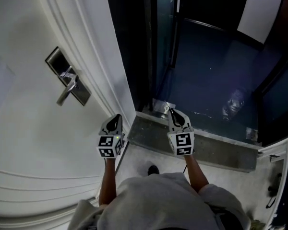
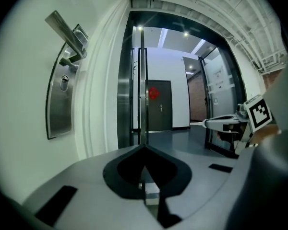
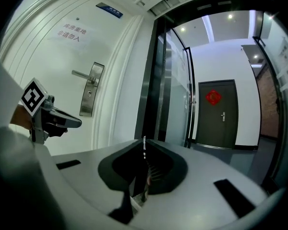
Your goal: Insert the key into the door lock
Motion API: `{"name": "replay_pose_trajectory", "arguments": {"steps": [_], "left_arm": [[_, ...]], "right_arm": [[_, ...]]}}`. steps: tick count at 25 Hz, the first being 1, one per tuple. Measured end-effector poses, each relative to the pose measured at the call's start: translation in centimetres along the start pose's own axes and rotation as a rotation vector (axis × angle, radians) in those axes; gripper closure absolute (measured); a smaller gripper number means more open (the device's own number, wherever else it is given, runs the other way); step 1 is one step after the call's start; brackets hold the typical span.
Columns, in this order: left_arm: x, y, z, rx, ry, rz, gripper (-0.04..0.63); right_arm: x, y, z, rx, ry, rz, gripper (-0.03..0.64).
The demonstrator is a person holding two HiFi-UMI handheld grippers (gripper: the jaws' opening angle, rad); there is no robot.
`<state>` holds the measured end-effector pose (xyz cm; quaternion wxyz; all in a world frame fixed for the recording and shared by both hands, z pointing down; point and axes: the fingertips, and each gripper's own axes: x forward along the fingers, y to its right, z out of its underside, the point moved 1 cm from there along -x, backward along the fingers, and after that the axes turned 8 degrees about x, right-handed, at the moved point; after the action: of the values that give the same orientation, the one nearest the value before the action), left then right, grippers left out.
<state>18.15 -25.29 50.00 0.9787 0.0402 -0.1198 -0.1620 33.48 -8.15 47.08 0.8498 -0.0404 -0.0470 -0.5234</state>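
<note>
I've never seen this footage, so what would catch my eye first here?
A white door with a silver lever handle fills the left of the head view, beside an opening onto a dark corridor. Low in the middle, the left gripper and right gripper are held side by side, the right's jaws shut on a key. Down the corridor, a dark door bears a red ornament.

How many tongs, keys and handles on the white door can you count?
Tongs: 2, the left tongs and the right tongs
Keys: 1, the key in the right tongs
Handles: 1, the lever handle on the white door
Total: 4
</note>
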Motion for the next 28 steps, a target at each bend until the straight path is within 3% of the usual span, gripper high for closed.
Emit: {"name": "replay_pose_trajectory", "arguments": {"steps": [14, 28], "left_arm": [[4.6, -1.4, 1.1, 0.003, -0.02, 0.02, 0.578], [6.9, -5.6, 0.4, 0.005, 0.009, 0.114, 0.578]], "right_arm": [[3.9, 1.9, 1.9, 0.013, -0.035, 0.018, 0.588], [7.5, -1.1, 0.1, -0.01, -0.025, 0.104, 0.588]]}}
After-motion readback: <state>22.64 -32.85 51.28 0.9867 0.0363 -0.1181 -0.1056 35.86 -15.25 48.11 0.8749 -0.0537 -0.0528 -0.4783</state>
